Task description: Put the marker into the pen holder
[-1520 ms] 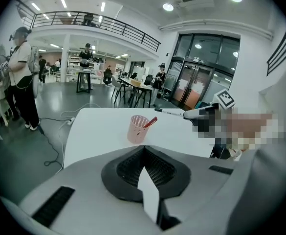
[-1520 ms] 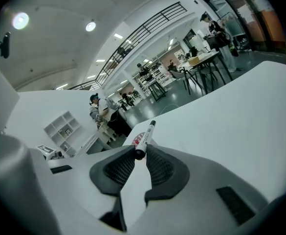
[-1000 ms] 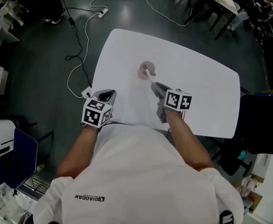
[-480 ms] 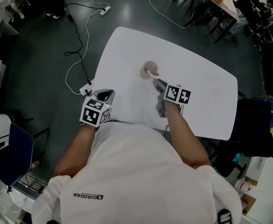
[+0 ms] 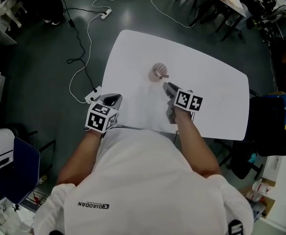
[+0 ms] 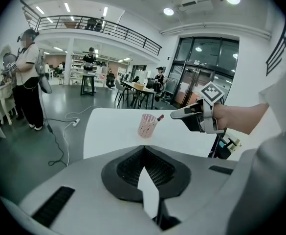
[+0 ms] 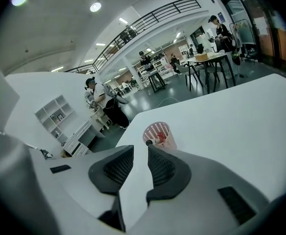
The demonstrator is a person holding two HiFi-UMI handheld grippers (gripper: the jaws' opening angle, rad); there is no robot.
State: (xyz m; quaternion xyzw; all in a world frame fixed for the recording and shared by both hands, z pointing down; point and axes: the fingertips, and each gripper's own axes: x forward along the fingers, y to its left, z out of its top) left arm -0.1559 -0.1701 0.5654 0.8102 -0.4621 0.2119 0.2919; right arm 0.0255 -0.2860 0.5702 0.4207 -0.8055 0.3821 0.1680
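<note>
A pink mesh pen holder (image 5: 157, 70) stands upright near the middle of the white table (image 5: 211, 84). The marker (image 5: 165, 76) rests inside it, leaning toward me with its end over the rim. My right gripper (image 5: 167, 86) hangs just short of the holder, and its jaws are opening with nothing between them. In the right gripper view the holder (image 7: 158, 130) and marker (image 7: 160, 140) sit just beyond the jaw tips (image 7: 140, 148). My left gripper (image 5: 114, 100) hovers at the table's near left edge, jaws together and empty. Its view shows the holder (image 6: 146, 126) and marker (image 6: 160, 117).
A cable and power strip (image 5: 106, 13) lie on the floor left of the table. A dark chair (image 5: 272, 126) stands off the table's right end and a blue chair (image 5: 20, 165) at my left. A person (image 6: 28, 77) stands far left.
My right gripper has let go of the marker, which now leans in the holder. The gripper has drawn back slightly toward me. The left gripper has stayed put.
</note>
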